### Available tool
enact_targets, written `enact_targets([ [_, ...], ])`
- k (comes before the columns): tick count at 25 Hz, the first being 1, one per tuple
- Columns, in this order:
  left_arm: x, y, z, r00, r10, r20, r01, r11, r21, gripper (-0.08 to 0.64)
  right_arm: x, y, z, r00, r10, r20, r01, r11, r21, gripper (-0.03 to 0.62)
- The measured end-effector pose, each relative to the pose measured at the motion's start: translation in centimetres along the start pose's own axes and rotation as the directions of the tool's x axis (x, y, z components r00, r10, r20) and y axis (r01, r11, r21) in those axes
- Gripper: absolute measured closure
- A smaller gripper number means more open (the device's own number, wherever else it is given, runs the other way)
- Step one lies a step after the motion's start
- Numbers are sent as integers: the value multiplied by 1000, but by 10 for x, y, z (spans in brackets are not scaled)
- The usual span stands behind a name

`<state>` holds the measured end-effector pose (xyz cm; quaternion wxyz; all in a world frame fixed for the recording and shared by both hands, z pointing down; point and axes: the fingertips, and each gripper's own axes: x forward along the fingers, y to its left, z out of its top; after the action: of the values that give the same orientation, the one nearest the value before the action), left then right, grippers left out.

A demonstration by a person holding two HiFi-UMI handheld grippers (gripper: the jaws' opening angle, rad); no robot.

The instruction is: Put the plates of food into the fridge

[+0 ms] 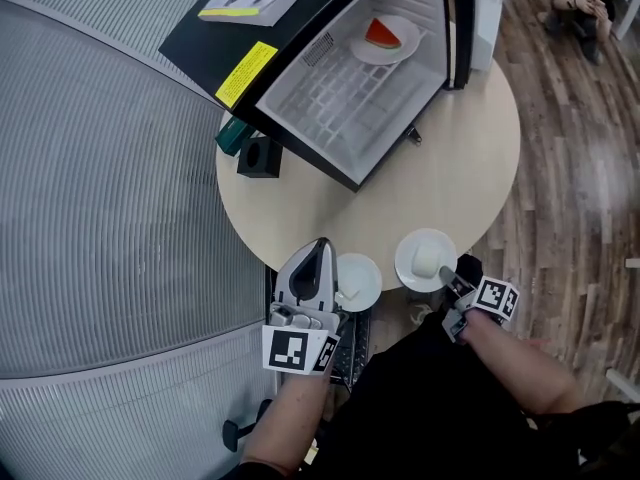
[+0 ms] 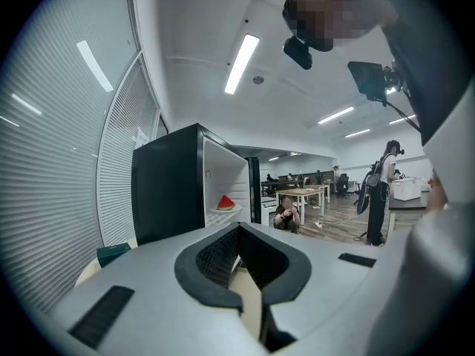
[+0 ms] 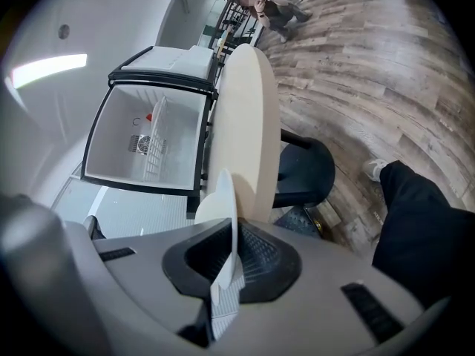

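Right gripper (image 1: 447, 276): I have its jaws closed almost fully on the near rim of the right-hand plate (image 1: 405, 263). In the right gripper view the plate shows edge-on, pinched between the pads.
Right-hand plate: it sits at the near edge of the round surface (image 1: 400, 198) and carries a pale block of food (image 1: 428, 258). I judge it not yet lifted.
Left gripper (image 1: 322, 243): its jaws are together with nothing between them. It rests just beside the left-hand plate (image 1: 368, 268) and is not on it.
Left-hand plate: it is at the near edge of the surface, close beside the other plate. Its food is small and pale, and I cannot name it.
Fridge (image 1: 340, 98): it stands at the far side of the surface with the door swung open. A plate with a watermelon slice (image 1: 382, 34) is already on its wire shelf.
Step in hand: I judge this to be the lift of the right-hand plate, with one of three plates stored.
How to do it well: the grip is on the rim alone, so the food's weight will lever the plate down. I would raise it slowly and keep it level.
Approach: I would carry it across the surface to the open fridge. It should go down flat on bare shelf, clear of the watermelon plate, before I release.
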<state>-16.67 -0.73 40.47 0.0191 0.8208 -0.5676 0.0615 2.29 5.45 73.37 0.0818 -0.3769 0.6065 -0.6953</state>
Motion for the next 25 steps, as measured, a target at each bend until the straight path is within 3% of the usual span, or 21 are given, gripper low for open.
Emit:
enact_targets([
  [5, 7, 4, 4, 1000, 7, 14, -7, 1000, -9, 558, 6, 22, 11, 998, 67, 4, -67, 997, 31, 572],
  [10, 10, 10, 7, 999, 26, 26, -25, 999, -24, 558, 9, 44, 29, 996, 87, 4, -87, 995, -50, 572],
  [25, 22, 33, 46, 990, 97, 107, -94, 995, -34, 558, 18, 121, 79, 986, 164, 6, -163, 982, -92, 572],
])
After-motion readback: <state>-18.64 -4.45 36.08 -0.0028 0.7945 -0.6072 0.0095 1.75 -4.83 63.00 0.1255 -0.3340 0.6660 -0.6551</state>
